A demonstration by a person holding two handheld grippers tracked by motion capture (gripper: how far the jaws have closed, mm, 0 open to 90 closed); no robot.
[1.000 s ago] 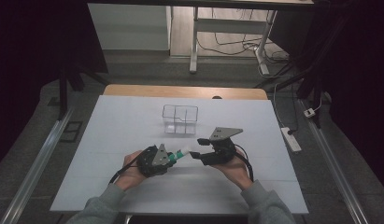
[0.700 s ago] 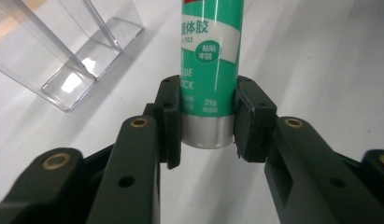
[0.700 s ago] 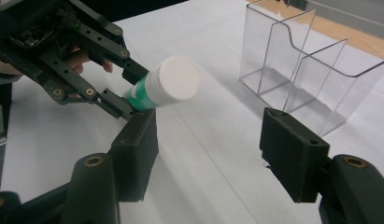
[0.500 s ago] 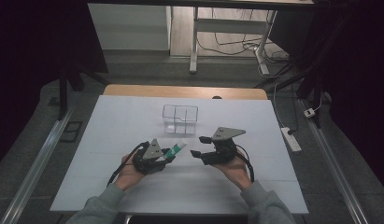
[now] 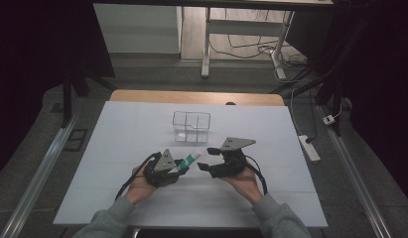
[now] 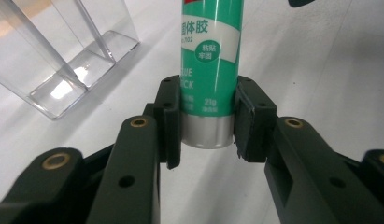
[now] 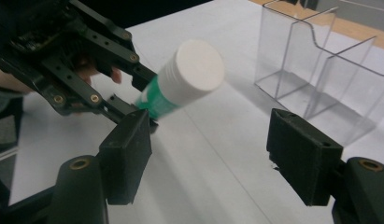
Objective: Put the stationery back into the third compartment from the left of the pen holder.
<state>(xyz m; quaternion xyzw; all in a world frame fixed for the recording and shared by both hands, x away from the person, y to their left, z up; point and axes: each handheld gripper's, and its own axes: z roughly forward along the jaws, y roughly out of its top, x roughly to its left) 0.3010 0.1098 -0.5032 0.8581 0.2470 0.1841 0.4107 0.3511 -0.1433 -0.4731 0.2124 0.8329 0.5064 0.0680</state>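
Note:
A green and white glue stick with a white cap is held off the white table, pointing toward the right hand. My left gripper is shut on the stick's lower end, just above its grey base. The same glue stick points its white cap at the right gripper view, with the left gripper behind it. My right gripper stands open, its jaws wide apart with nothing between them, a short way from the cap. In the high view the right gripper faces the left gripper.
A clear plastic organiser with several compartments stands beyond the grippers at mid-table; it also appears as a clear box and clear compartments. A wooden edge lies at the table's far side. A power strip rests on the floor at right.
The left hand has turned, lifting the glue stick so it angles up toward the right gripper. The right gripper has stayed open in about the same place.

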